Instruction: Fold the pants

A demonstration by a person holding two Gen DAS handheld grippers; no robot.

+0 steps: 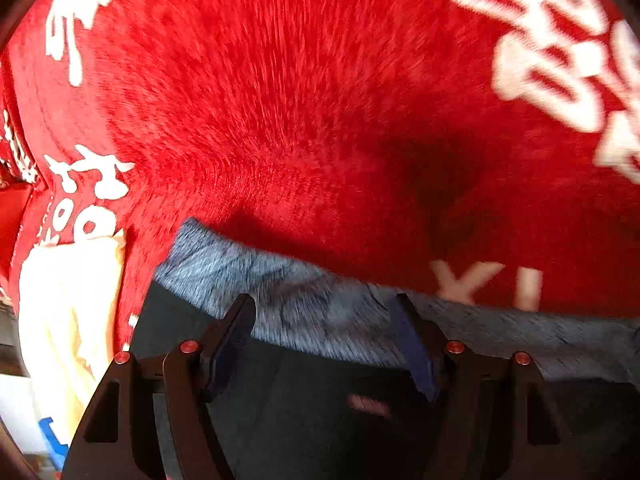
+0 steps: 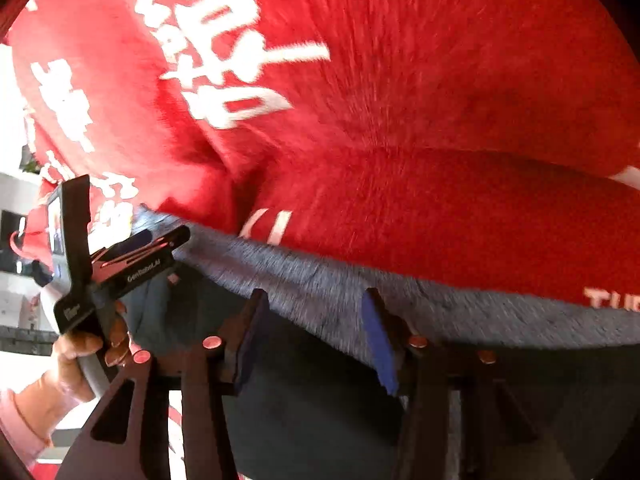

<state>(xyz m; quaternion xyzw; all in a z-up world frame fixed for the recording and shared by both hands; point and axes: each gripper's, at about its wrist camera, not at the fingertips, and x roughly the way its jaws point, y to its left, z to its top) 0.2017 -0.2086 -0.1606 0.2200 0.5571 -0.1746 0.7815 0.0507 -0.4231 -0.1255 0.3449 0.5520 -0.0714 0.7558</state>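
While both of our grippers hover spread apart over the grey, fuzzy-edged band of the dark pants, neither the left gripper nor the right gripper pinches any cloth. We see the pants lying on a red plush cloth with white lettering, close under both cameras. We judge the folding barely begun, since no finished fold shows and both grasps are still to come.

Black tongs with blue pads, red screws; pink sleeve.
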